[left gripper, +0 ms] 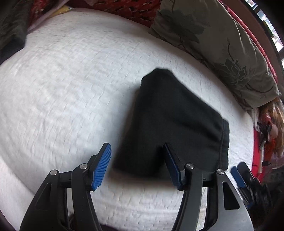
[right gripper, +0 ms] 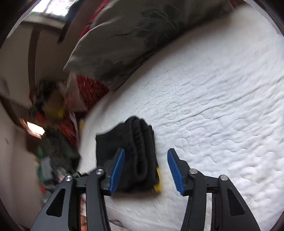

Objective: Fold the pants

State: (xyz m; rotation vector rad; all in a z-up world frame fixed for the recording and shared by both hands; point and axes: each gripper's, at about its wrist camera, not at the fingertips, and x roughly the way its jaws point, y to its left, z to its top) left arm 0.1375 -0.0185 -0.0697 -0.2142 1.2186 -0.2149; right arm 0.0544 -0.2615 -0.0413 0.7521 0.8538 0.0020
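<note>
White quilted cover (left gripper: 62, 80) is spread over the bed, and the black pants (left gripper: 177, 124) are laid on it as a folded bundle. In the left wrist view, a dark cloth (left gripper: 12, 26) is seen at the far left edge of the bed. The left gripper (left gripper: 137, 166) is held above the near end of the pants with its jaws parted; nothing is pressed between the blue pads (left gripper: 102, 167), and the near edge of the pants is seen in the gap, lower than the fingers. A hem with stitching is seen on the right side of the bundle. Just beside it, at the lower right, a part of the right gripper (left gripper: 243, 177) is visible. A grey flowered pillow (left gripper: 213, 44) is placed along the far right edge of the bed, with red fabric (left gripper: 124, 8) behind it.

In the right wrist view, blurred clutter (right gripper: 53, 142) is seen on the left, beyond the bed. The pants (right gripper: 134, 151) are seen end-on, with the ribbed waistband turned to the camera and a small yellow tag (right gripper: 157, 183) at the near corner. The right gripper (right gripper: 145, 172) is also open and holds nothing; the bundle lies below, between its left pad and the middle of the gap. The pillow (right gripper: 124, 35) is seen above.
</note>
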